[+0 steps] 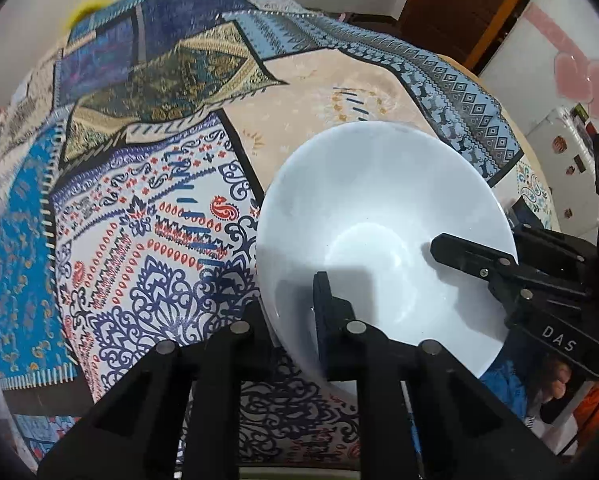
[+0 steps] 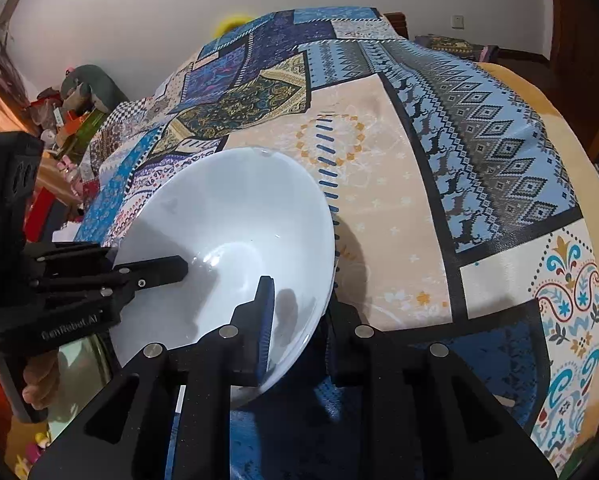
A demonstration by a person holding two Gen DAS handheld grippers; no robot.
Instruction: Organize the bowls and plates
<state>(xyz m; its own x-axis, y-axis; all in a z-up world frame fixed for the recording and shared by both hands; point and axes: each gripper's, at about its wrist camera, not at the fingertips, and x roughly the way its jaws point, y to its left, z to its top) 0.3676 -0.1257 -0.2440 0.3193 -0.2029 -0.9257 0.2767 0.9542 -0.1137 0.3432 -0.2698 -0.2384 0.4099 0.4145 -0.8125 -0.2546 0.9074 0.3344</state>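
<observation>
White bowl (image 1: 379,216) above the patterned surface (image 1: 147,216); my left fingers (image 1: 324,304) and right fingers (image 2: 265,312) each clamp its rim.

A glossy white bowl (image 1: 383,240), smooth as glazed ceramic and catching highlights, sits on a tabletop (image 2: 399,184) covered in printed patchwork-pattern cloth with a slight sheen; each matt black plastic hand-held gripper (image 2: 295,300) carries small shiny metal pins

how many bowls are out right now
1: a single white bowl over the patterned tablecloth, its rim clamped by both the left gripper and right gripper. No other bowl shows in either view.
</observation>
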